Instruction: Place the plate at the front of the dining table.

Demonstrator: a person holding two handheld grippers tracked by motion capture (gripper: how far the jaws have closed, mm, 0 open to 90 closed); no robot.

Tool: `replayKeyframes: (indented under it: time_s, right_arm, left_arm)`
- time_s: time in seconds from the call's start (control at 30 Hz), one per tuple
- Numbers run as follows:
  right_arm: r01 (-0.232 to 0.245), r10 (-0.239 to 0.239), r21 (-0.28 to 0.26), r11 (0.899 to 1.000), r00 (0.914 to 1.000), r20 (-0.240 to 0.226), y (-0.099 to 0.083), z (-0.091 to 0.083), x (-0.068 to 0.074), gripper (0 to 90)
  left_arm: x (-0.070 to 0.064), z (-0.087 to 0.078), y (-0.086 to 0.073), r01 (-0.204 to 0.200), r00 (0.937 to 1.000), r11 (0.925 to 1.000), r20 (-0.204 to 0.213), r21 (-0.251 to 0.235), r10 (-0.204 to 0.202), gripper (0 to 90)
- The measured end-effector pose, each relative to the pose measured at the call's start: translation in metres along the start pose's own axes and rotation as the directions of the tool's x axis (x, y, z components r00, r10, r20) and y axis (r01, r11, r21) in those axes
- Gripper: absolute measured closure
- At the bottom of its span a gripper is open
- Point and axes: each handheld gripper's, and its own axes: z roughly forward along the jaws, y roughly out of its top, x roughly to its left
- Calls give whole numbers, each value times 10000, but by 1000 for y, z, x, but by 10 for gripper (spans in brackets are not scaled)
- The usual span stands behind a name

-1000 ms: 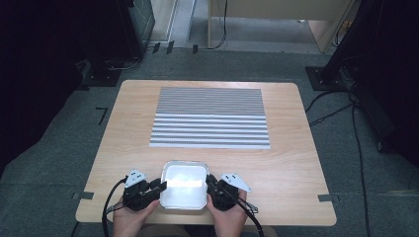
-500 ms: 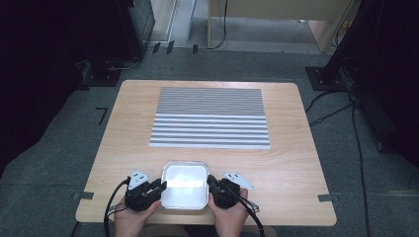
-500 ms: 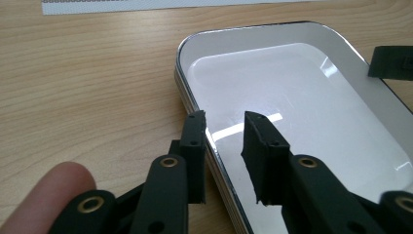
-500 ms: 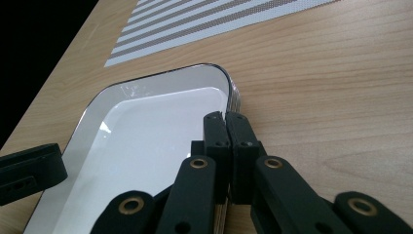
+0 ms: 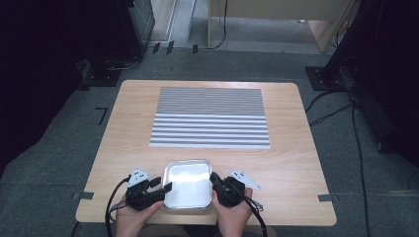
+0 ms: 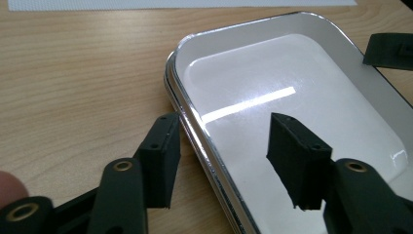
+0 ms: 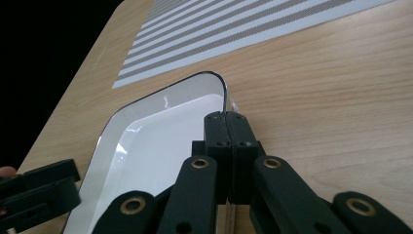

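Just beyond tray (image 5: 188, 183), striped mat (image 5: 211, 118).

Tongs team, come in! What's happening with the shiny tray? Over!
Right tongs shut on tray rim. Left tongs open, straddling opposite rim. Nothing blocking.

Striped placemat (image 5: 210, 118) flat on wooden table (image 5: 296, 163); grey carpet floor (image 5: 375, 197) and black cables (image 5: 328, 106) around.
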Motion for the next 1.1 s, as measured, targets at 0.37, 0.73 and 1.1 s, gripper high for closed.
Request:
replayKeyframes:
  time_s: [0.37,0.73,1.1]
  right_arm:
    - [224,-216,-375,9990,9995,208,4,-8,-9,899]
    - [1608,-1612,123,9869,9857,495,2,-10,-7,811]
    - [1240,-1237,22,9923,9882,903,-1,-6,-4,887]
  left_arm:
    - [-19,-1,0,-399,9990,9988,186,-268,404,548]
    - [-28,13,-8,-535,9971,9980,-524,331,552,630]
    - [-27,19,-11,-114,9991,9996,-411,259,125,663]
